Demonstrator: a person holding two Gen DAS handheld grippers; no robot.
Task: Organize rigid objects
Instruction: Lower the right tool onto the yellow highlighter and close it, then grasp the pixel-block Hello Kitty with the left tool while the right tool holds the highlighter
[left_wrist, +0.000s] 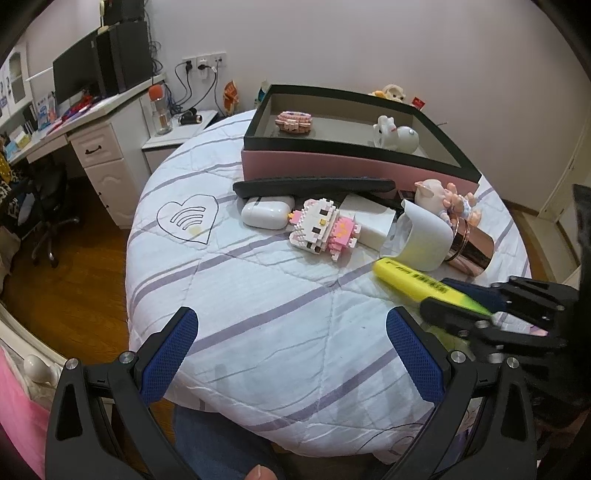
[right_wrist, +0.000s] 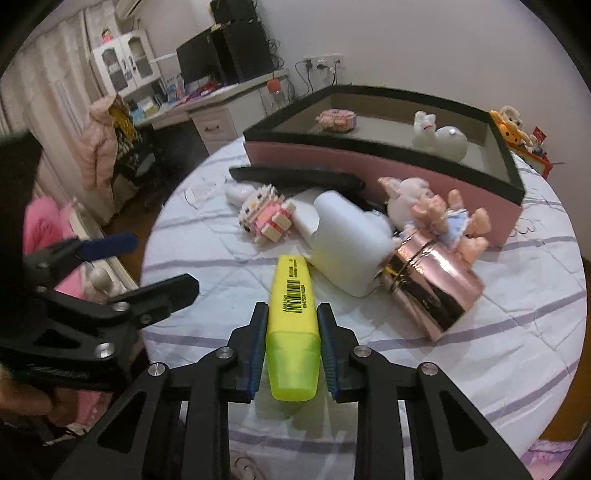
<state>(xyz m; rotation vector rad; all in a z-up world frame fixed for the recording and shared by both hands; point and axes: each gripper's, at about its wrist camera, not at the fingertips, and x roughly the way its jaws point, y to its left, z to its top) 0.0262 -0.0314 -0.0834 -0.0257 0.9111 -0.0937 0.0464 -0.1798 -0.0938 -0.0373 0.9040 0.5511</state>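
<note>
- The right gripper (right_wrist: 291, 339) is clamping its jaws on a yellow highlighter (right_wrist: 291, 317), gripping it near the capped end, with the barrel pointing forward toward the clutter.
- The highlighter is sitting low over the striped cloth (left_wrist: 258, 280) covering the surface; whether it is touching the cloth I cannot tell.
- The left gripper (left_wrist: 291, 354) is hovering over a bare patch of cloth with its jaws wide apart, holding nothing.
- A black-rimmed pink box (right_wrist: 388, 162) is waiting at the far side, already holding a pink brick toy (right_wrist: 337, 119) and a white animal figure (right_wrist: 439, 137).
- Lying between the grippers and the box are a brick cat figure (left_wrist: 321, 229), a white case (left_wrist: 264, 214), a white cup (right_wrist: 351, 243) on its side, a rose-gold tin (right_wrist: 436, 284), a pig doll (right_wrist: 439, 214) and a black comb (left_wrist: 314, 184).
- The step in hand looks like picking up the highlighter for sorting.
- The next move is probably calling for lifting it clear over the cup and tin, then carrying it above the box rim before letting go.
</note>
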